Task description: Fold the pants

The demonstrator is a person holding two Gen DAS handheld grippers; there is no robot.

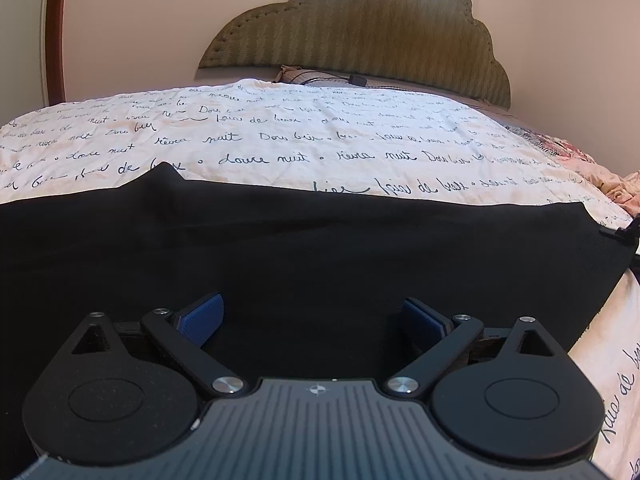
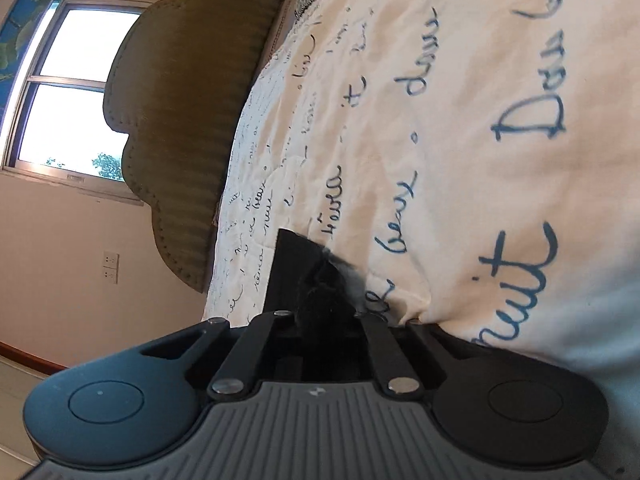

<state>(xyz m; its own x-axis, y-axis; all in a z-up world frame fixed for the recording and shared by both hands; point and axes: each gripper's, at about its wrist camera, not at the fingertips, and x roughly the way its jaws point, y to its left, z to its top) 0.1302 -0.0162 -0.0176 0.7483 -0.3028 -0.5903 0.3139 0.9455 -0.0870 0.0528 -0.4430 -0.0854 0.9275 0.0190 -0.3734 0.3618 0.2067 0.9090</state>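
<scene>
The black pants (image 1: 304,240) lie flat across the white bedspread (image 1: 280,140) with blue handwriting print. My left gripper (image 1: 312,316) is open just above the pants, its blue pads (image 1: 204,318) wide apart with black cloth between and below them. In the right wrist view, tilted on its side, my right gripper (image 2: 326,312) is shut on a bunched edge of the pants (image 2: 316,280), close to the bedspread (image 2: 460,140). The right fingertips are hidden by the cloth.
A green padded headboard (image 1: 360,28) stands at the far end of the bed, with a pillow and a black cable (image 1: 320,76) below it. A floral quilt (image 1: 560,148) lies at the right. A window (image 2: 68,92) is behind the headboard.
</scene>
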